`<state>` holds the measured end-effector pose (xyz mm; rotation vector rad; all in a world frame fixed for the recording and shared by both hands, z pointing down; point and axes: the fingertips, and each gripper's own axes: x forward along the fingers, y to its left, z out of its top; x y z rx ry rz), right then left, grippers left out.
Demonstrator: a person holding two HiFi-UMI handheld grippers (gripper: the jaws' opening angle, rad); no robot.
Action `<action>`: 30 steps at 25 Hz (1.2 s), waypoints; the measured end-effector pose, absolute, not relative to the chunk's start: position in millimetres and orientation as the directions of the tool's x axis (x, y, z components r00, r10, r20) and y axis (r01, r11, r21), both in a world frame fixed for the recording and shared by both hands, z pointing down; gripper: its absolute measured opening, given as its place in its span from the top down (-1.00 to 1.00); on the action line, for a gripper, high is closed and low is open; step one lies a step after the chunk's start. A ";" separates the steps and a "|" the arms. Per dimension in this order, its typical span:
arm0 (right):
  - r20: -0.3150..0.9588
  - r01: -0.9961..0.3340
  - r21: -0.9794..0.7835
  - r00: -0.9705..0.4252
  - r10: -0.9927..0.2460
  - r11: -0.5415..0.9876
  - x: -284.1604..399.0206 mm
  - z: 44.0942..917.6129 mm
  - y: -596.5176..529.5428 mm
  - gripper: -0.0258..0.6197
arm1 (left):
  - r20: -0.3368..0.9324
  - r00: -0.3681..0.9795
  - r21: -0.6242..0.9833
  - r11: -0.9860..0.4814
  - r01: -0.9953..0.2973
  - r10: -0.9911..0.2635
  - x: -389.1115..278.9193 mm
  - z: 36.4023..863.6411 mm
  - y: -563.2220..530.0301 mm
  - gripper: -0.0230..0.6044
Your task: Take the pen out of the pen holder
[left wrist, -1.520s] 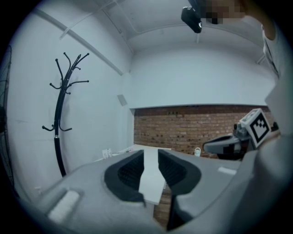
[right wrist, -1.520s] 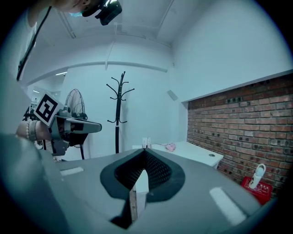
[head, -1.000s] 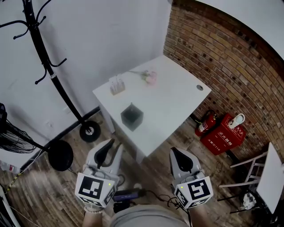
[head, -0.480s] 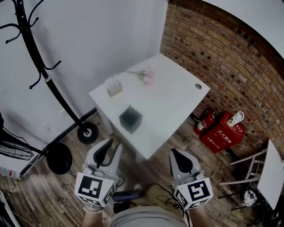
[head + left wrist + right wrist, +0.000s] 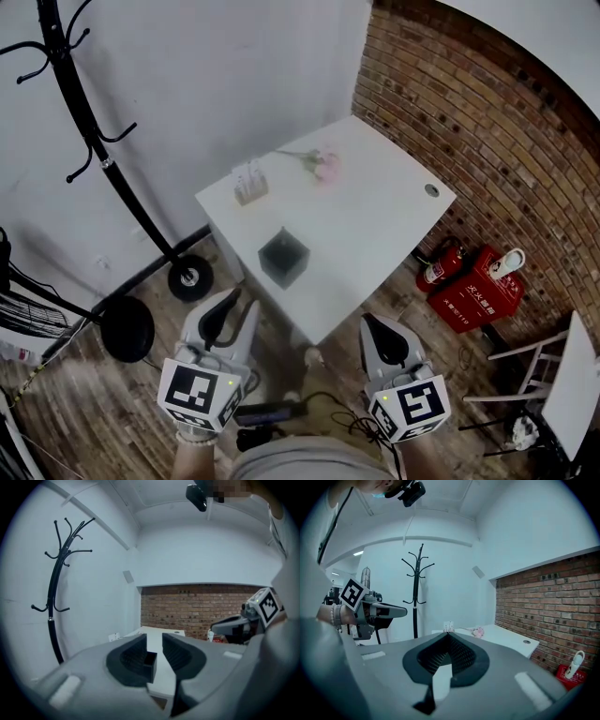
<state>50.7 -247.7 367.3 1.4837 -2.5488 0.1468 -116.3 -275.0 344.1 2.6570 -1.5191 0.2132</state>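
The black square pen holder [image 5: 282, 258] stands near the front edge of the white table [image 5: 375, 225]; I cannot make out a pen in it. My left gripper [image 5: 228, 314] hangs short of the table, its jaws apart and opening, with nothing between them. In the left gripper view [image 5: 154, 641] the pen holder [image 5: 150, 660] shows far off through the gap. My right gripper [image 5: 379, 330] is also off the table's near corner. Its jaws meet at the tips [image 5: 448, 634], shut on nothing.
A small white stand [image 5: 248, 183] and a pink flower [image 5: 323, 164] lie at the table's far side. A black coat rack [image 5: 89, 131] stands left against the wall. Red fire extinguishers [image 5: 473, 291] sit by the brick wall, right. Cables lie on the wooden floor.
Both grippers have come slightly nearer the table's front corner; the pen holder sits a little lower in the head view. Nothing was taken hold of.
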 end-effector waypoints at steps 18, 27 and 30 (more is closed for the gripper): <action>0.248 -0.829 -0.001 -0.542 -0.803 0.559 45.6 381.9 -332.9 0.91 | 0.222 0.497 -0.015 -0.513 -0.858 -0.839 -107.7 370.2 -356.9 0.63; 0.279 -0.826 -0.007 -0.542 -0.792 0.563 60.4 393.0 -367.8 0.91 | 0.262 0.503 0.007 -0.520 -0.854 -0.823 -95.1 397.0 -400.4 0.61; 0.291 -0.827 -0.009 -0.540 -0.789 0.562 65.6 398.7 -376.2 0.91 | 0.285 0.499 0.008 -0.518 -0.855 -0.819 -92.2 410.3 -412.1 0.60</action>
